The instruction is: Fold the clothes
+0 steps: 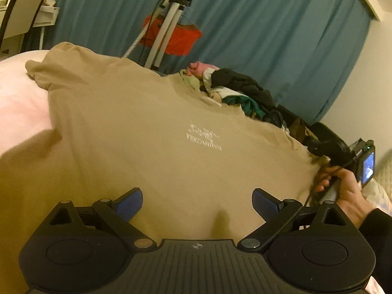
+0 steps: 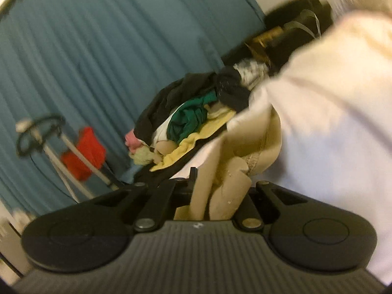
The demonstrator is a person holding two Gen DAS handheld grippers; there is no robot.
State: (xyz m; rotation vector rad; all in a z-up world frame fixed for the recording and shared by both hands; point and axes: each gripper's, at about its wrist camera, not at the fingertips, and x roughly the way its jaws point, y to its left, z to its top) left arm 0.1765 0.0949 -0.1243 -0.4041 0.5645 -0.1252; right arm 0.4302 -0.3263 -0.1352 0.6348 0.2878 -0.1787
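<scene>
A tan T-shirt point(image 1: 152, 122) with small white lettering on the chest is spread front-up across a pale pink bed cover point(image 1: 17, 93), its collar toward a pile of mixed clothes point(image 1: 242, 90) at the far side of the bed. One sleeve is seen bunched at the far left corner. The left gripper point(image 1: 197, 202) is held just above the lower part of the shirt, its blue-padded fingers point(image 1: 129, 203) spread wide apart and nothing grasped between them. At the shirt's right edge the right gripper point(image 2: 218, 191) is seen in the person's hand point(image 1: 343, 186); in the right wrist view, which is blurred, a bunched fold of the tan fabric point(image 2: 225, 191) is clamped between its closed fingers, lifted off the white bedding point(image 2: 330, 122). The clothes pile, with black, green, yellow and pink pieces, lies just beyond that gripped edge. Behind the bed a teal curtain point(image 1: 269, 24) covers the wall, and a white metal stand point(image 1: 166, 24) with something red point(image 1: 181, 39) hanging on it is set in front of it
</scene>
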